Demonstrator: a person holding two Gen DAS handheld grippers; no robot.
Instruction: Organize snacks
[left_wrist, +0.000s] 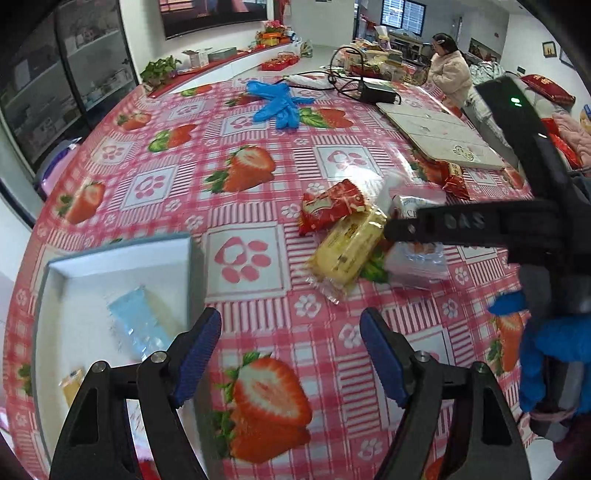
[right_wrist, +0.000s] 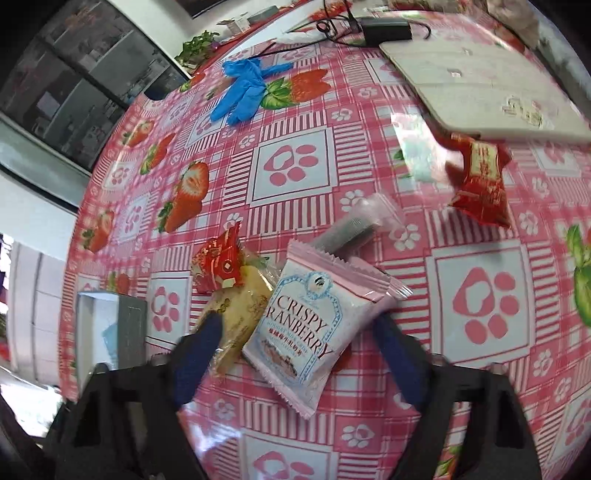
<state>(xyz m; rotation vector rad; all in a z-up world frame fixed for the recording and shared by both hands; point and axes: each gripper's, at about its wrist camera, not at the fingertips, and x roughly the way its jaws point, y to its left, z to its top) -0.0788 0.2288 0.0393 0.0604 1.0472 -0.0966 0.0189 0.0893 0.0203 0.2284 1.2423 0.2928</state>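
Note:
A white open box (left_wrist: 110, 266) sits at the left, with a light blue snack pack (left_wrist: 138, 325) inside; it also shows in the right wrist view (right_wrist: 129, 325). My left gripper (left_wrist: 291, 350) is open and empty, just right of the box. A small pile of snacks lies mid-table: a red pack (left_wrist: 332, 208), a yellow pack (left_wrist: 349, 251) and a pink "Crispy Cranberry" pack (right_wrist: 314, 325). My right gripper (right_wrist: 299, 358) is open, its fingers on either side of the pink pack. Another red pack (right_wrist: 480, 181) lies farther right.
Blue gloves (left_wrist: 277, 103) lie at the far side of the strawberry tablecloth (left_wrist: 243, 258). A white board (left_wrist: 436, 133) and a black charger with cables (left_wrist: 376, 92) are at the far right. A clear wrapped grey snack (right_wrist: 354, 229) lies behind the pink pack.

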